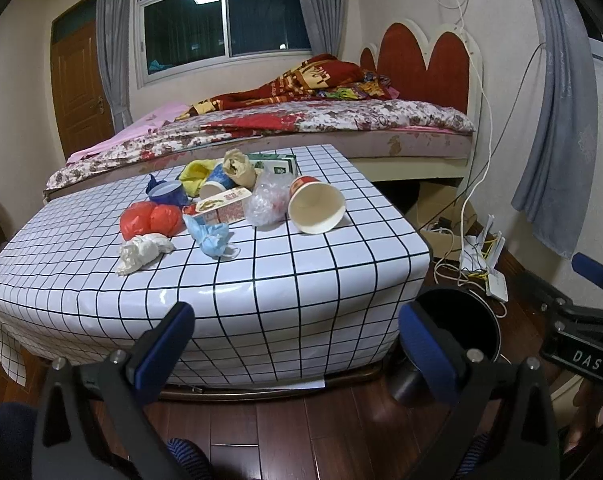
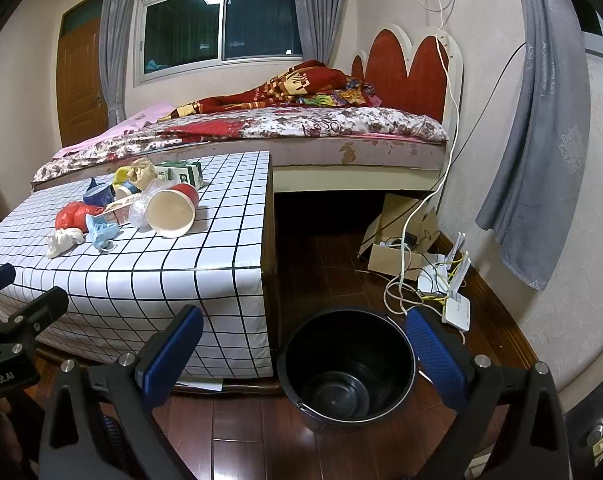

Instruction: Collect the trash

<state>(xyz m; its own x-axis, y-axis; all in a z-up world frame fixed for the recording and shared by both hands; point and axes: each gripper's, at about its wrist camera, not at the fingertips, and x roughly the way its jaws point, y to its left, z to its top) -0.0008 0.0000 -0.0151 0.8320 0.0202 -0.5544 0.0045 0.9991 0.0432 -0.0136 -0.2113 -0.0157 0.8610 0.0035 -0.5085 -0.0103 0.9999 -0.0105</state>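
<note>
Nothing binned so far: black bucket (image 2: 347, 364) sits empty on the floor at the table's (image 1: 301, 280) 4 o'clock corner

Left gripper (image 1: 297, 344) and right gripper (image 2: 301, 352) both hang wide apart, holding nothing; all the trash (image 1: 229, 196) is still piled at the tabletop's centre, some ten pieces: one red paper cup (image 1: 317, 208), one blue mask (image 1: 211, 236), one white tissue (image 1: 141, 252), one red bag (image 1: 151, 220)

Left wrist cam barely gets the black bin (image 1: 457, 320), at 4 o'clock, mostly hidden behind a gripper finger and the table (image 1: 261, 300) corner. The green box (image 1: 279, 164) sits half buried behind the trash pile. Print on the snack carton (image 1: 221, 206) is too small to read.
</note>
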